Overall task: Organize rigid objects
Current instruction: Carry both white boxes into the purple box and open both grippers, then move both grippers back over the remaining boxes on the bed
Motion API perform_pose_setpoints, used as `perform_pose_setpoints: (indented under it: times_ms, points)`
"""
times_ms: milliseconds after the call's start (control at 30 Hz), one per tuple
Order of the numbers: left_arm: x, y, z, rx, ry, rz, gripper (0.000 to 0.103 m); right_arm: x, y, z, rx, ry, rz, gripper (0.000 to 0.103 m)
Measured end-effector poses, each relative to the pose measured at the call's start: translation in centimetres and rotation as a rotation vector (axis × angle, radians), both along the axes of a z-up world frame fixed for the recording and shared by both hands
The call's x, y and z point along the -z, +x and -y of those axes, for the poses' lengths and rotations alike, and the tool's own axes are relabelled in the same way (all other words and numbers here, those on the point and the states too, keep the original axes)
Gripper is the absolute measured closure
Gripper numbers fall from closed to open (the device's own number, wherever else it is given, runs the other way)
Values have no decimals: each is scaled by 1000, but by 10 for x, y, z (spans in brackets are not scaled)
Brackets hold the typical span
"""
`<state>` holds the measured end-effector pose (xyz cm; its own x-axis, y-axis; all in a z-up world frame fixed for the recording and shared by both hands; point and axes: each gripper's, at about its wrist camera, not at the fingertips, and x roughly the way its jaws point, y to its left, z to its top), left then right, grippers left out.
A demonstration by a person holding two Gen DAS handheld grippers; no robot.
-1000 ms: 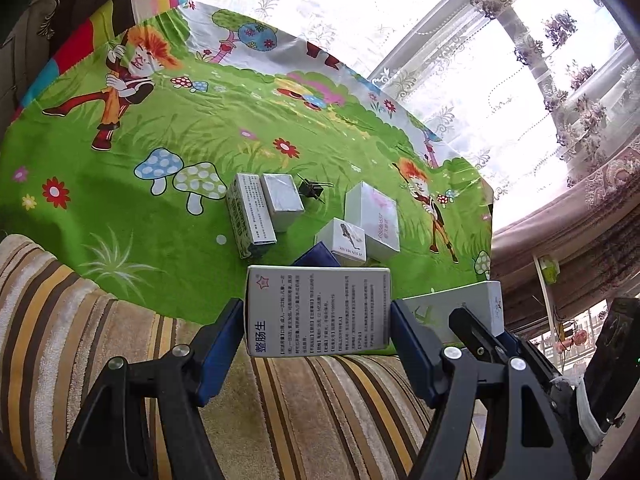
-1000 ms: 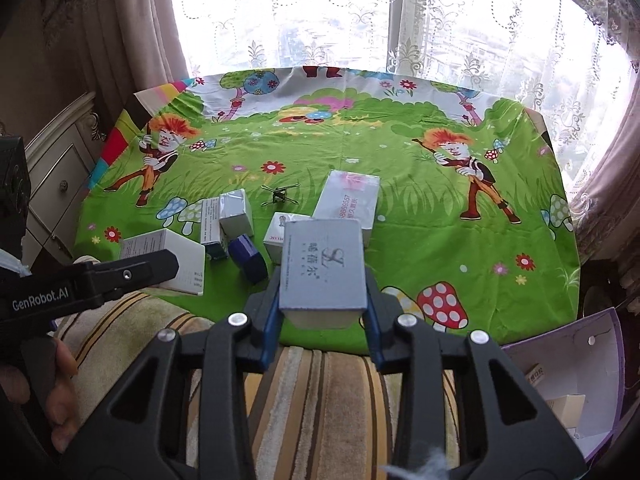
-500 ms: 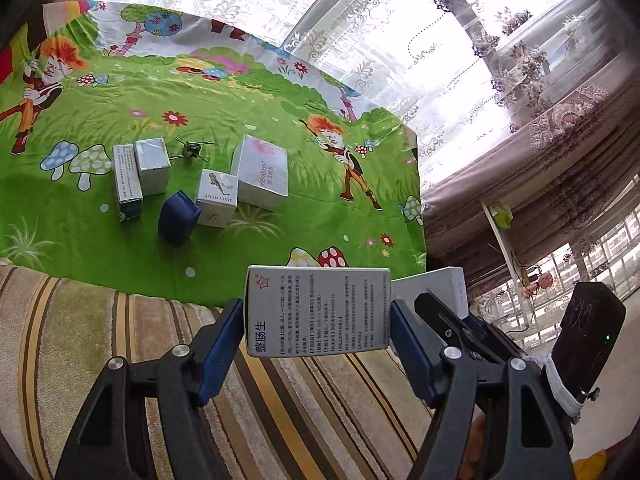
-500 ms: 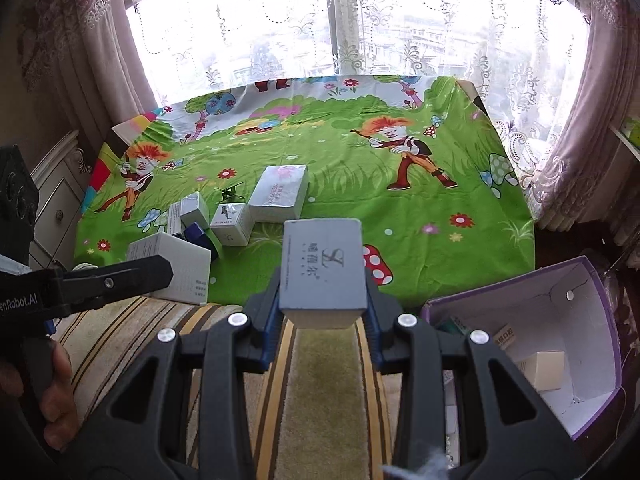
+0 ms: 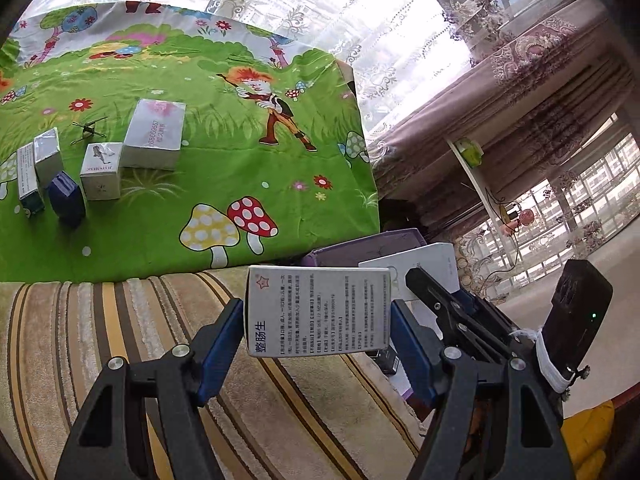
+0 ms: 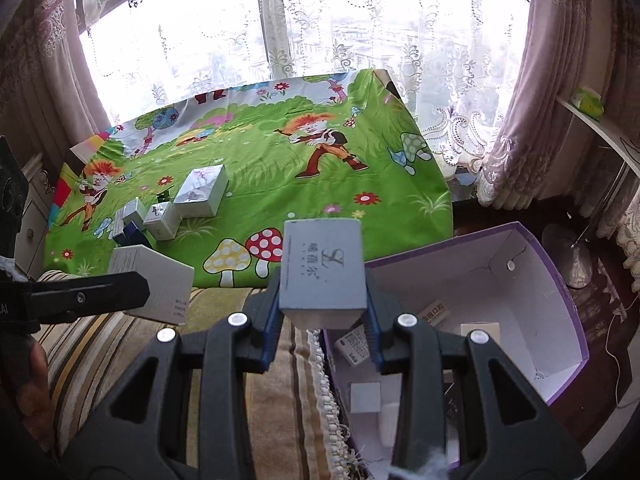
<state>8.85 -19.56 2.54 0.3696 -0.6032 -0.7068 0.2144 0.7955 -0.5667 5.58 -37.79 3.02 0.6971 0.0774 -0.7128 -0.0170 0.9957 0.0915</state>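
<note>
Left gripper [image 5: 318, 316] clamps white printed carton [image 5: 320, 312]; right gripper [image 6: 322, 280] clamps grey card box [image 6: 322, 272], purple-rimmed open bin [image 6: 560, 280] just right of fingers; early release risks missing it

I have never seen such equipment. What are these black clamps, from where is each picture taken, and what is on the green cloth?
No robot is here: a person holds one hand-held gripper in each hand, and a camera on each looks along its two fingers. The left view shows the left hand-held gripper clamped on a white medicine box. The right view shows the right hand-held gripper clamped on a grey box, beside an open purple box that already holds a few small packs. On the green cartoon cloth remain several small boxes, among them a large white box and a dark blue box.
</note>
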Motion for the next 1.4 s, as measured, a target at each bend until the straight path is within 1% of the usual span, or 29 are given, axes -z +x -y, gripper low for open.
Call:
perform_pose_setpoints:
  times_ms: [200,400,467,600,667,733,767,800,833,867,900,933,1000,1067,1133,1167,1233,1267,1400]
  points:
    - [3,2,48,106,-7,-15,30,-4,-7,44,105,0,13,64]
    - [-1,-2,83,200,-19,15,30,-10,-12,82,198,-3,31,64]
    - [-4,-4,92,235,-31,31,28,-12,-14,91,225,-8,41,64]
    - [-8,-9,109,303,-17,54,26,-18,-19,108,276,-28,63,64]
    - [-8,-11,114,330,-10,50,20,-21,-20,114,299,-36,74,64]
    - [-9,-14,116,351,-4,58,19,-22,-21,118,320,-42,77,63]
    - [-10,-15,116,358,2,64,18,-22,-22,119,330,-45,78,60]
    - [-11,-16,118,363,8,70,18,-22,-22,119,335,-46,80,50]
    - [-13,-18,118,366,14,79,17,-23,-23,118,336,-44,88,37]
    - [-15,-19,118,365,23,92,16,-23,-24,118,337,-42,100,31]
    - [-17,-21,117,361,35,107,16,-24,-25,117,338,-44,109,24]
    - [-20,-23,116,353,54,122,14,-25,-26,116,341,-52,118,20]
    - [-25,-26,114,325,95,158,14,-27,-26,113,338,-62,122,17]
    - [-34,-31,109,307,117,241,14,-30,-27,110,331,-62,131,15]
    - [-44,-38,106,297,177,347,14,-35,-28,107,325,-53,150,9]
    - [-49,-40,104,298,203,395,14,-38,-30,104,320,-46,165,7]
    - [-57,-44,99,304,231,489,14,-43,-31,100,313,-38,183,3]
    - [-61,-45,94,296,245,528,14,-44,-31,98,313,-40,187,3]
    - [-67,-40,72,233,307,606,14,-49,-32,90,311,-29,213,0]
